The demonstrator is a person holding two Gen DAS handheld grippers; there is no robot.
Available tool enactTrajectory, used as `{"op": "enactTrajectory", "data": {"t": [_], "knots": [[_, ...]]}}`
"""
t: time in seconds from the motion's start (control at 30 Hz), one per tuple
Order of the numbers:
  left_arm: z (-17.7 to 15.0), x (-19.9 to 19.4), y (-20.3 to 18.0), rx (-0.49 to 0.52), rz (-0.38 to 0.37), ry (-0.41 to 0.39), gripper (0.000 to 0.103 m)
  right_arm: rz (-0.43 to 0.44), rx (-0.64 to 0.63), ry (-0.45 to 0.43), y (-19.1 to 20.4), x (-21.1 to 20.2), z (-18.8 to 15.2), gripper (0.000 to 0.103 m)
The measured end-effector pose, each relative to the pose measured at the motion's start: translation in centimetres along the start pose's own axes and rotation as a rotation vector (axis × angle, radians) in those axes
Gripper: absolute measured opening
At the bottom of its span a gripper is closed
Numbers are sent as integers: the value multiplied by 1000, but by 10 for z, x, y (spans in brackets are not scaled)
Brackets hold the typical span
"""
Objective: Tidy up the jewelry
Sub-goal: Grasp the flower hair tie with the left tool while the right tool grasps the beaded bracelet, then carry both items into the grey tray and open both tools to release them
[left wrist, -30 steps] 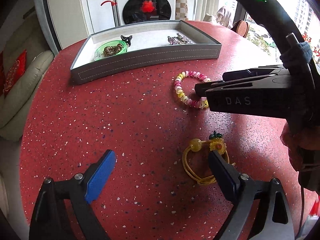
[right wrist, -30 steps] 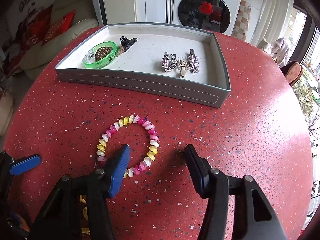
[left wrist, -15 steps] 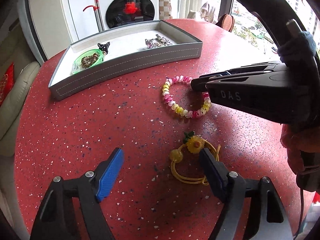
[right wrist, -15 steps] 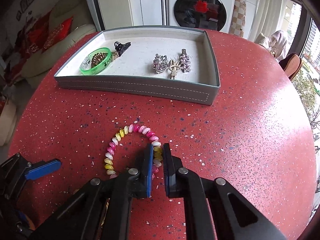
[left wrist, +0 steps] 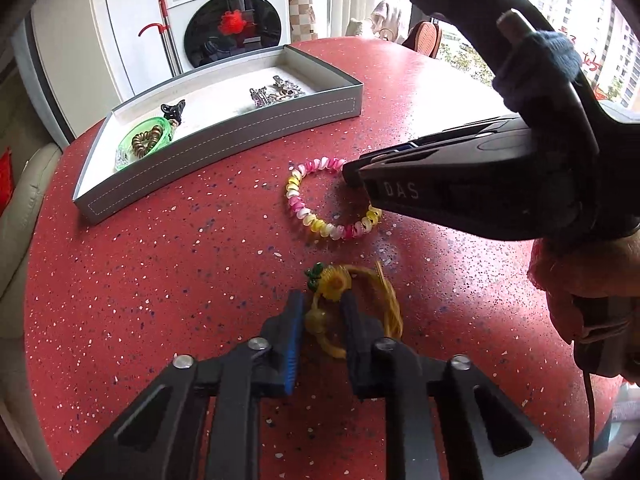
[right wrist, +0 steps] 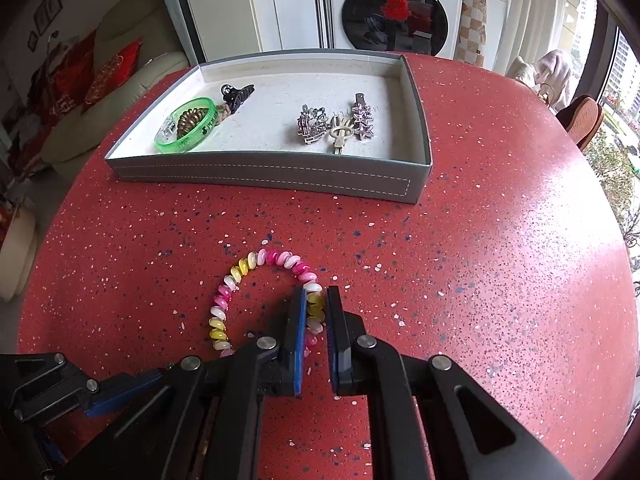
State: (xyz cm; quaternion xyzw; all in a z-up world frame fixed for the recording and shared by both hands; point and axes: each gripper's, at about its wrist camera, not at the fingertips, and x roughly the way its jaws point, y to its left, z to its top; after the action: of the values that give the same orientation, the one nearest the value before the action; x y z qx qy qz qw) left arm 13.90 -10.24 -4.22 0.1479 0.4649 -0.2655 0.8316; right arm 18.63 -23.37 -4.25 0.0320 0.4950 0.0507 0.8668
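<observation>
my right tongs are pinched onto the pink and yellow spiral bracelet, gripping its right side while the rest of the loop lies flat on the red speckled surface. my left tongs are narrowed around the yellow hair tie, its amber bead sitting between the two pads and the sunflower charm just ahead of them; the cord loops out to the right on the surface. the bracelet lies just beyond the hair tie, and the grey tray sits farther back. in the tray i see a green bangle on the left, with a black claw clip just beside it, and silver clips on the right.
</observation>
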Motion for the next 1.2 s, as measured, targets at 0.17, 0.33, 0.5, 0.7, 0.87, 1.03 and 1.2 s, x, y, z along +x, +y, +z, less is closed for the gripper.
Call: {"op": "enactTrajectory", "data": {"t": [0.17,0.33,0.5,0.7,0.87,1.03,1.2], "knots": [[-2,-2,13,-73,-14,-2,32,1,-4,7,1,0,1,11],[-4,-9,28,-132,-15,-23,32,-19,-31,8,7,1,1,16],[-6,-16,36,-154,-8,-41,32,-39,-49,6,10,0,0,16],[-8,-20,46,-189,-5,-54,32,-47,-58,2,13,0,-1,10],[-10,-23,55,-212,2,-59,32,-47,-57,-23,16,-5,0,10],[-10,-26,60,-229,13,-68,32,-29,-68,-45,20,-14,2,10],[-10,-29,64,-237,20,-72,32,-8,-66,-56,21,-21,3,10]]}}
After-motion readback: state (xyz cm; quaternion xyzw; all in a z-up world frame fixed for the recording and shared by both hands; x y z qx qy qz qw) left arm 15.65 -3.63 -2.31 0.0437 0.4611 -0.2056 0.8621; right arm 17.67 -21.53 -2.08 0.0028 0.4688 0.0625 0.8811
